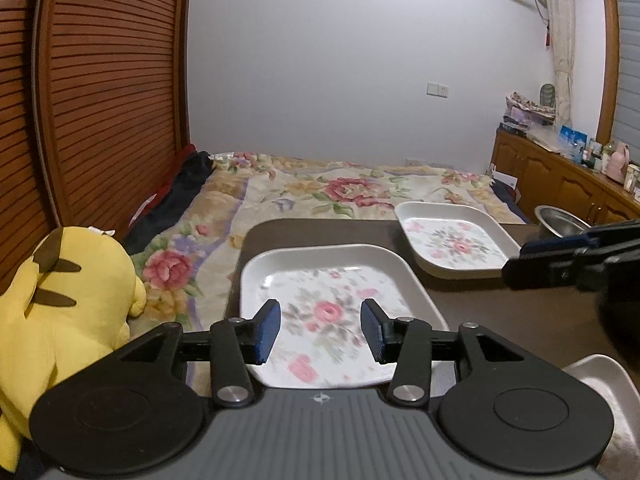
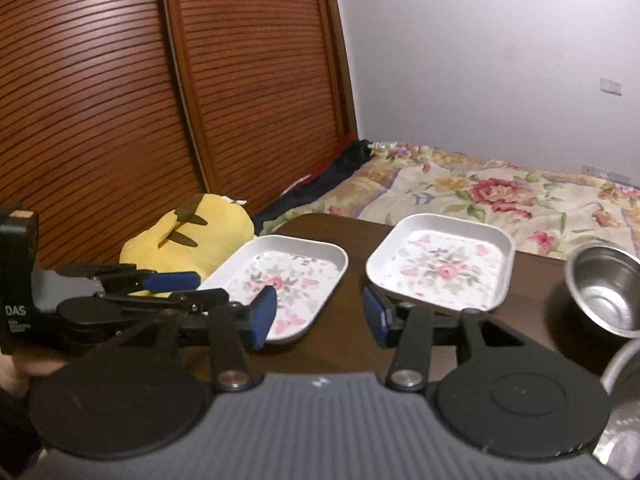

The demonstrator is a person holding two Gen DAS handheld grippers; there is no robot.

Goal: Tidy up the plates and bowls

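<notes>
Right now your left gripper (image 1: 320, 330) hovers over the near floral plate (image 1: 340, 312), jaws partway open, nothing between the pads. Your right gripper (image 2: 320, 316) is likewise partway open and empty, poised over bare table (image 2: 352, 280) between that plate and the second floral plate (image 2: 440, 268), which lies just beyond it toward the bed. Steel bowl (image 2: 604, 292) stands to the right of the second plate, apart from it; another metal rim (image 1: 600, 376) shows at the near right corner, identity unclear. Risks, as you judge them: near plate sits close to the table's left edge, so a sideways nudge could push it off toward the yellow plush toy (image 1: 60, 312); shallow glazed rims may slip from a half-closed pinch; both grippers work close and could collide. Surface is dark brown wood, set against a bed (image 1: 340, 192) with floral quilt. Slatted wooden wardrobe (image 2: 160, 100) stands left of the table, pale wall behind.
</notes>
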